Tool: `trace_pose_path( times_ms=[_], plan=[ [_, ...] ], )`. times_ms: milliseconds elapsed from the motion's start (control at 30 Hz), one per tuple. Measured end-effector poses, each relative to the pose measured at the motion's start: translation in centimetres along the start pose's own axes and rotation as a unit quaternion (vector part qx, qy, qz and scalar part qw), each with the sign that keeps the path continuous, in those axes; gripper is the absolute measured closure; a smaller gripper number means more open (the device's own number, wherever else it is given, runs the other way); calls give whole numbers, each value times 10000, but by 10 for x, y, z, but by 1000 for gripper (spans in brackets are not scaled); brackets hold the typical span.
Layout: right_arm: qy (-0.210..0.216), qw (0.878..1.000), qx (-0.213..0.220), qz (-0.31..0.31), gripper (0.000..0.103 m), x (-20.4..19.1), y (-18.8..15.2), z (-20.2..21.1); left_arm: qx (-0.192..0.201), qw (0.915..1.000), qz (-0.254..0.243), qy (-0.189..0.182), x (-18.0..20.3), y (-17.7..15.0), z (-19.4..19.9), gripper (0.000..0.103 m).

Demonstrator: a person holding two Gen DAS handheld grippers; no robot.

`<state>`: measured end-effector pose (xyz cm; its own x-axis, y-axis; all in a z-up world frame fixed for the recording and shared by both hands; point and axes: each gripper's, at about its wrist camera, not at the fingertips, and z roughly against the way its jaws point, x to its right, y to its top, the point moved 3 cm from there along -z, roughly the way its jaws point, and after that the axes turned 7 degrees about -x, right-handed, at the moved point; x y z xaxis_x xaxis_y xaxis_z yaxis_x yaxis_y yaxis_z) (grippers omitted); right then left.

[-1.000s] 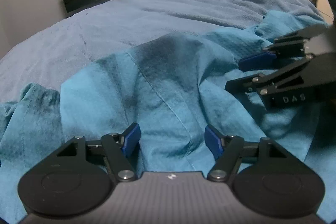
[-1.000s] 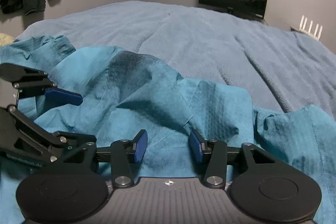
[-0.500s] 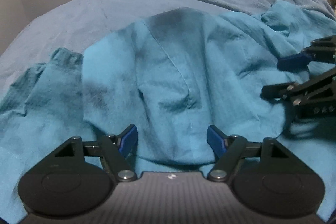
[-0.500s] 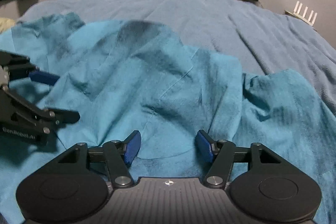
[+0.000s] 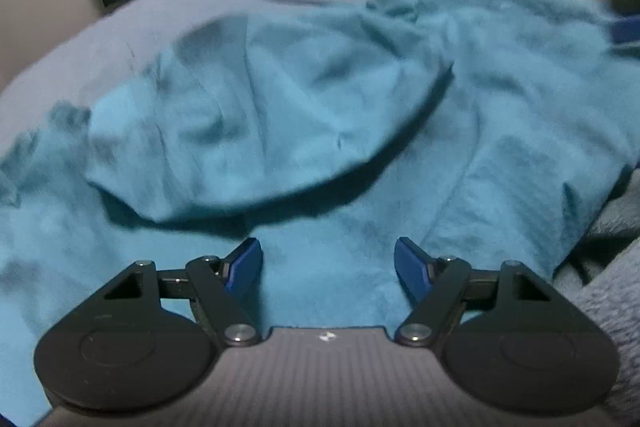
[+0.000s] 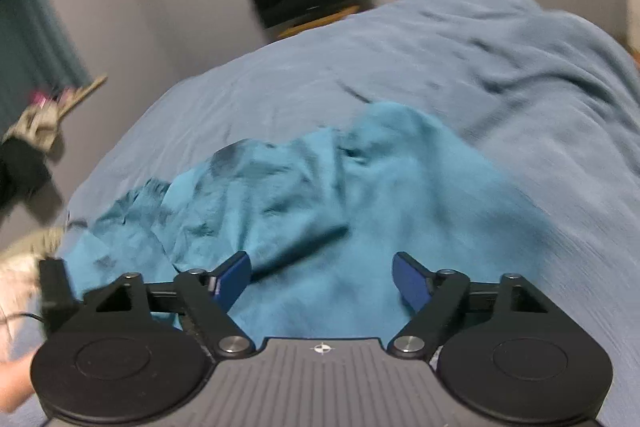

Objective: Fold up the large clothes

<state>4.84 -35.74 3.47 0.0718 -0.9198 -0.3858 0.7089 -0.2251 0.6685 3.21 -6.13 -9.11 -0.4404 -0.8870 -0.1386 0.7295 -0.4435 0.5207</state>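
With a flap of the teal garment point(image 5: 264, 115) apparently just laid over, both claws, left claw point(image 5: 328, 263) wide and right claw point(image 6: 320, 277) opening, are seen empty; a fresh edge must be gripped.

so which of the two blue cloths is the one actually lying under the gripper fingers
The brighter teal garment, crumpled with one layer folded over itself. The duller grey-blue blanket is the bed cover spread beneath it, reaching back towards the wall. Both grippers hover over the teal one.
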Motion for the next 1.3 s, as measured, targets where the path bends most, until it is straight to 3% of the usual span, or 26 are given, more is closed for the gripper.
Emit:
trace_pose_path(
  times_ms=[300, 500, 767, 833, 900, 967, 1033, 1100, 1133, 1200, 1233, 1300],
  plan=[
    [-61, 9950, -89, -994, 21, 45, -42, 43, -29, 9998, 195, -70, -7, -2, -1, 28],
    [-138, 9953, -42, -959, 19, 46, -32, 15, -28, 9996, 267, -103, -9, -4, -1, 27],
    [-350, 9924, 473, -1082, 17, 58, 8, -37, -35, 9991, 386, -143, -12, -6, -1, 25],
    [-329, 9916, 550, -1120, 25, 58, 15, -50, -31, 9991, 395, -143, -13, -6, -1, 25],
    [20, 9905, 614, -1228, 71, 57, 18, -56, -11, 9991, 400, -112, -13, -6, 2, 25],
    [193, 9899, 666, -1240, 81, 53, 16, -54, 154, 9993, 328, -45, -13, -3, 12, 25],
    [253, 9898, 810, -1140, 88, 47, 13, -48, 696, 9969, 366, 0, -17, 5, 30, 25],
    [264, 9897, 834, -1137, 88, 44, 11, -45, 1067, 9929, 524, 76, -24, 14, 41, 25],
    [64, 9906, 730, -1158, 87, 43, 9, -46, 1146, 9916, 582, 125, -27, 18, 42, 25],
    [-319, 9886, 486, -1390, 73, 45, 4, -44, 1098, 9919, 612, 199, -31, 21, 39, 25],
    [-387, 9871, 390, -1503, 71, 45, 1, -41, 1010, 9928, 629, 169, -32, 20, 35, 25],
    [-357, 9867, 345, -1550, 56, 42, -4, -30, 819, 9945, 660, 16, -33, 14, 27, 25]
  ],
)
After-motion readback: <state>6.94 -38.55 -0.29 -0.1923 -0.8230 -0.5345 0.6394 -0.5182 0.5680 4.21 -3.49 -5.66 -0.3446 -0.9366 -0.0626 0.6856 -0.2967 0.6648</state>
